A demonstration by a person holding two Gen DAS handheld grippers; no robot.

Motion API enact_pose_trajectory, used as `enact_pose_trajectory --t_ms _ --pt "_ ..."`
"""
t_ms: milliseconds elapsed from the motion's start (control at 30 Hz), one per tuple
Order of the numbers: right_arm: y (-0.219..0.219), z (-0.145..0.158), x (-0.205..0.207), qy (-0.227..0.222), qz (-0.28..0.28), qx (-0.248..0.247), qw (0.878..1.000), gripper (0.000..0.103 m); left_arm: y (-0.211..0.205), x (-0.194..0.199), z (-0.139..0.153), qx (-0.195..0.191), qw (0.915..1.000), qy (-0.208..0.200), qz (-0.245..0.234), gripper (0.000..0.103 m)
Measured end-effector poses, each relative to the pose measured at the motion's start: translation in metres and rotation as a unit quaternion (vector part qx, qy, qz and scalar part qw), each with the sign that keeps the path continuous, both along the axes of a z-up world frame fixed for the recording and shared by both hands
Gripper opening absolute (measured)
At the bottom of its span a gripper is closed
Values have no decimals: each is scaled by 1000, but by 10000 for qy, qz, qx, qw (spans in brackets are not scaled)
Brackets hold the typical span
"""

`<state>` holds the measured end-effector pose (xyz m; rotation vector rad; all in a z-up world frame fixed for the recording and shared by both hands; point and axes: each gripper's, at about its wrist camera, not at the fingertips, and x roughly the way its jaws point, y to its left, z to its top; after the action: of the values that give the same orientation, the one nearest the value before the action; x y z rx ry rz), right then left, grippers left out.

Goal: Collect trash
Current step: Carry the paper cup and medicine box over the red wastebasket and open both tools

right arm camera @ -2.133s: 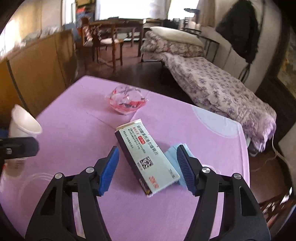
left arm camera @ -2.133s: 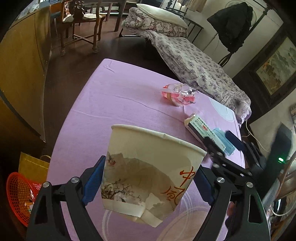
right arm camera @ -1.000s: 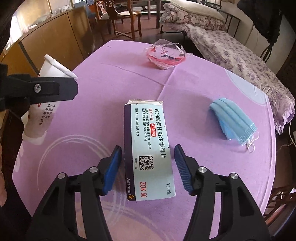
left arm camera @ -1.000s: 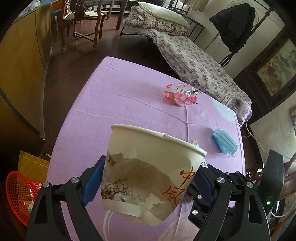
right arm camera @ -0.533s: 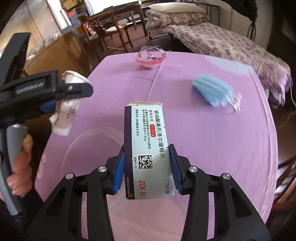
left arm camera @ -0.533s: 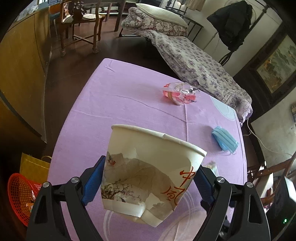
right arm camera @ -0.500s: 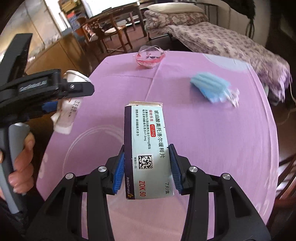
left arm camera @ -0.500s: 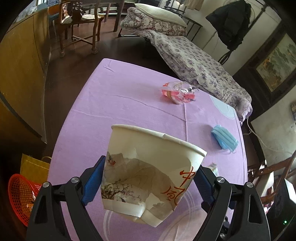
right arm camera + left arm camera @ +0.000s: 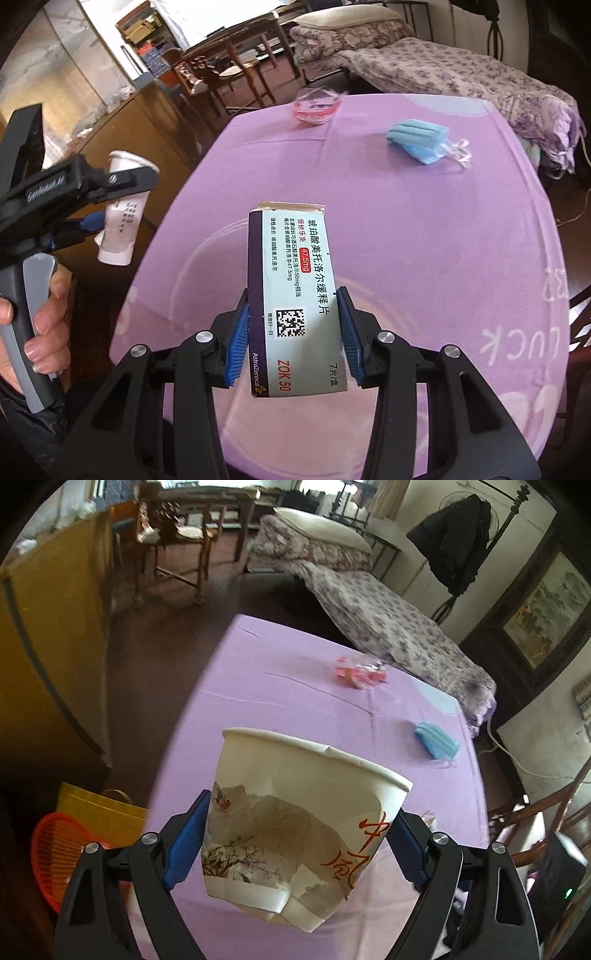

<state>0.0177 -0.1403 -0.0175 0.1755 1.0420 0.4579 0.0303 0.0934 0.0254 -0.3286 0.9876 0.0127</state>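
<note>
A crumpled paper cup (image 9: 295, 823) with printed scenery is clamped between the blue pads of my left gripper (image 9: 295, 845), held above the near left edge of the purple table (image 9: 280, 701). My right gripper (image 9: 293, 339) is shut on a pale blue medicine box (image 9: 295, 291), lifted off the cloth. In the right wrist view the left gripper (image 9: 99, 218) with the cup (image 9: 123, 218) hangs off the table's left side, a hand (image 9: 40, 317) on its handle. A blue face mask (image 9: 421, 142) and a crumpled clear and red wrapper (image 9: 317, 105) lie on the far part of the table.
A red mesh basket (image 9: 59, 849) and a yellow bag (image 9: 96, 808) stand on the floor left of the table. A wooden cabinet (image 9: 44, 657) lines the left side. A bed (image 9: 388, 627) and wooden chairs (image 9: 173, 539) lie beyond the table.
My right gripper closed on the medicine box, lifted it off the cloth and swung toward the table's left side. The left gripper carried the cup back and up, out past the table's left edge.
</note>
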Motion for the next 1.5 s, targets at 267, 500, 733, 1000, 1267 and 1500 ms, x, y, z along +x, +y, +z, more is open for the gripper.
enact_pose_trajectory --t_ms 267,500,733,1000,1267,1500 --pt "58 24 -20 -137 810 197 9964 45 70 -59 6 -1 9980 -100 627 86" --pt "134 38 -30 -121 1731 234 9846 45 142 -113 -7 -59 9911 29 1330 86" --pt "222 43 -36 -86 2518 1 9678 45 213 -150 -26 -19 9795 249 1996 86" --pt "318 24 -43 380 3296 -206 9431 45 271 -181 -68 -217 9662 627 2492 86" --pt "393 -23 -48 1071 3816 -606 9161 45 318 -206 -110 -418 9493 957 2965 86" --pt "422 -58 -45 1795 3633 -352 9136 45 336 -214 -136 -661 9385 1146 3188 86"
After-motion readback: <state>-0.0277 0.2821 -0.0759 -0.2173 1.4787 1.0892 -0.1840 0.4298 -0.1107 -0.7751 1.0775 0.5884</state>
